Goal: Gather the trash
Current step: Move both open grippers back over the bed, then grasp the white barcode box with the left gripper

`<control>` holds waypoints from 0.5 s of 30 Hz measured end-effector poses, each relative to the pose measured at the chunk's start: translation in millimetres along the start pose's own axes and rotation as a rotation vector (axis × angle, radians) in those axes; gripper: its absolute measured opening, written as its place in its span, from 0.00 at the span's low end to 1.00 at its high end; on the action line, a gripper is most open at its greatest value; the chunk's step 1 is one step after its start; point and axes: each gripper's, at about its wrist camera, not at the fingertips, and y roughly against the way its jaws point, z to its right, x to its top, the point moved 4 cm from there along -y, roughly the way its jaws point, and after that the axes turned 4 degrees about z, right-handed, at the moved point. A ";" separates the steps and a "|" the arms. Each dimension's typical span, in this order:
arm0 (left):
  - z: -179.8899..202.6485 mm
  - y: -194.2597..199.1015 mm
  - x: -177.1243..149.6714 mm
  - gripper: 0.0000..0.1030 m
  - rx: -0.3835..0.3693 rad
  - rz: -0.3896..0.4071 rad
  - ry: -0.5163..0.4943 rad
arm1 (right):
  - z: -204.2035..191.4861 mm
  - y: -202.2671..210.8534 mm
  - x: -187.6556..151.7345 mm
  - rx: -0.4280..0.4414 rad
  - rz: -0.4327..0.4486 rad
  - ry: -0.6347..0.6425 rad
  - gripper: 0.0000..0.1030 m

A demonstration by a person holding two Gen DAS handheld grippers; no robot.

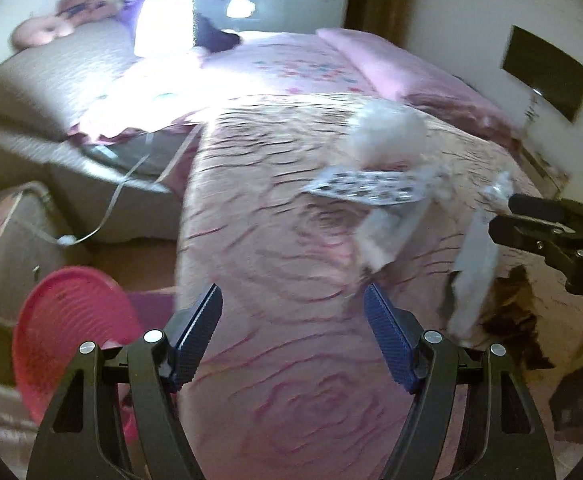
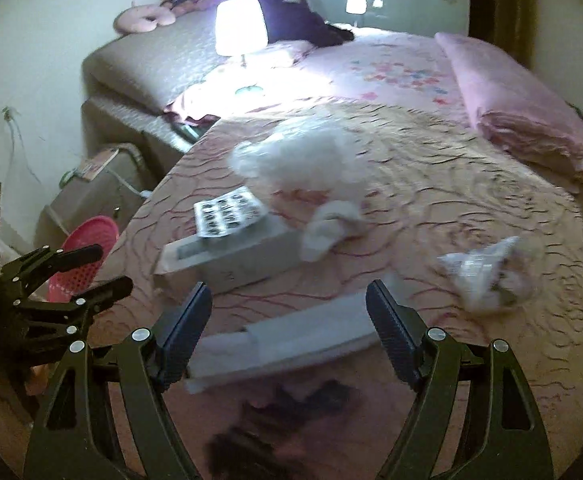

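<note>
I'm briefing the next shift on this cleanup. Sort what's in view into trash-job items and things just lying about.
Job items:
pink basket on the floor
blister sheet
flat white box
long white carton
crumpled tissue
crumpled wrapper
white fluffy wad, possibly trash

Just lying about:
lit lamp
pink folded quilt
neck pillow

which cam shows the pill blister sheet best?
Right wrist: the blister sheet lies unobstructed atop a white box, its dark pockets readable. Left wrist shows it too, but flatter, blurrier, partly under white tissue.
</note>
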 end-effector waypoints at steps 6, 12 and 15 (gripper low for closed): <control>24.8 -21.6 12.6 0.69 -0.109 -0.027 -0.053 | 31.1 8.8 -3.7 -0.043 0.015 -0.053 0.74; 43.1 -40.5 25.0 0.69 -0.170 -0.048 -0.077 | 49.6 11.5 -8.0 -0.073 0.017 -0.091 0.74; 50.1 -48.6 27.3 0.68 -0.182 -0.056 -0.089 | 56.0 11.6 -10.3 -0.083 0.014 -0.103 0.75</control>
